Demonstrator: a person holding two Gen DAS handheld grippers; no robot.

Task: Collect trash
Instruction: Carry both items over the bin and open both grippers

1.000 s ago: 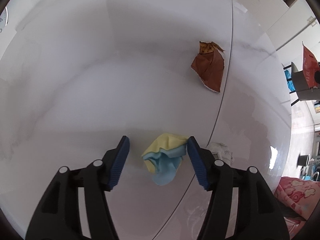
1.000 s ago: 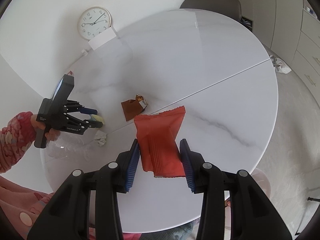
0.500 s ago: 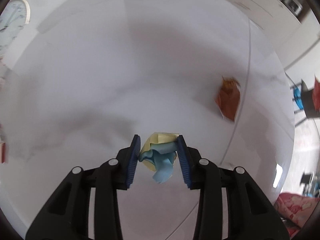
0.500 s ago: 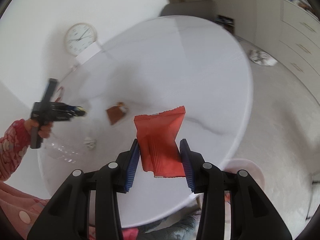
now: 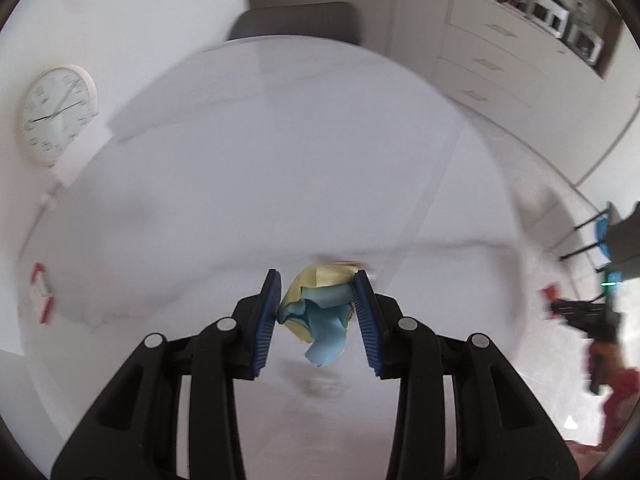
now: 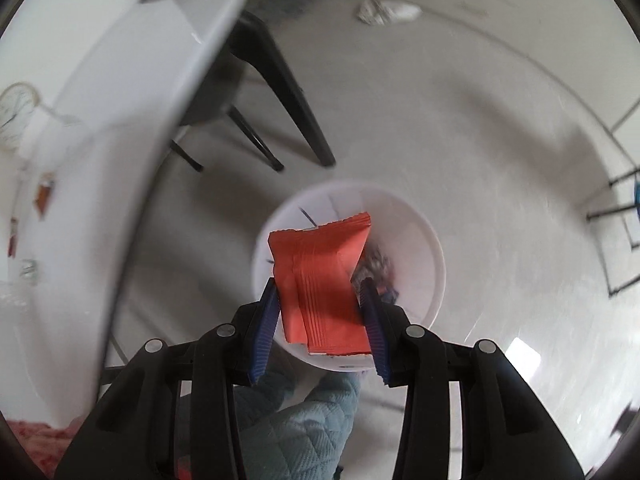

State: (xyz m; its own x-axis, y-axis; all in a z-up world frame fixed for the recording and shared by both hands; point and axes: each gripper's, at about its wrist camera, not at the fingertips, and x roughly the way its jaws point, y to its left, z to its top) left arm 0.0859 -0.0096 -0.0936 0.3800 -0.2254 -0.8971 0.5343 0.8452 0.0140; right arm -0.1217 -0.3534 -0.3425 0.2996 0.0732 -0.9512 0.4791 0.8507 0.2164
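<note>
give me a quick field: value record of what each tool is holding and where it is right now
left tool: shut on yellow and blue crumpled paper, raised over the white table
right tool: shut on orange wrapper, off the table edge, above the white bin on the floor
bin contents: some dark trash inside, blurred
background: wall clock, grey chair
image quality: motion blur in both views

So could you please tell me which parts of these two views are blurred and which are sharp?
Left wrist view: the left claw and its yellow-and-blue wad are sharp, the table smeared. Right wrist view: the orange wrapper is crisp; the white bin and floor streak.
</note>
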